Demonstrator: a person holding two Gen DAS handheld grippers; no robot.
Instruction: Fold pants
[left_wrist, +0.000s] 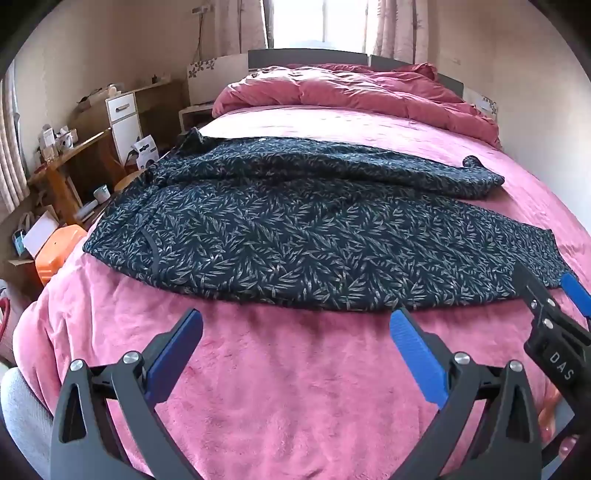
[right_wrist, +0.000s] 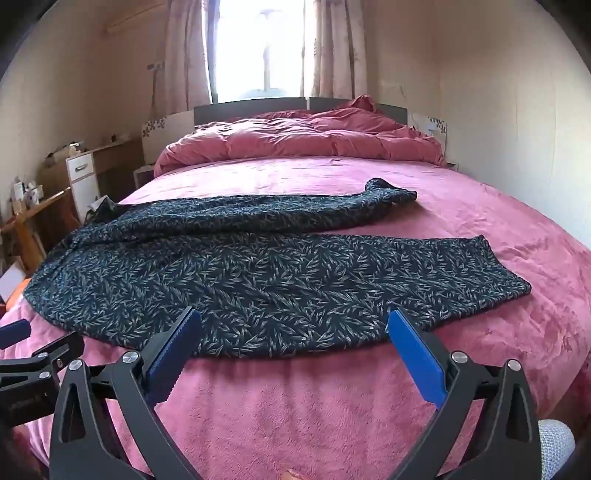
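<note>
Where a pink blanket covers the bed, dark leaf-print pants lie spread crosswise, legs unfolded. Left gripper and right gripper both gape wide, holding nothing. Curtained window beyond the headboard.

pants on bed, waist left, legs running right | far leg behind near leg | duvet behind pants, at headboard | both grippers before pants: left gripper, right gripper | desk left of bed
</note>
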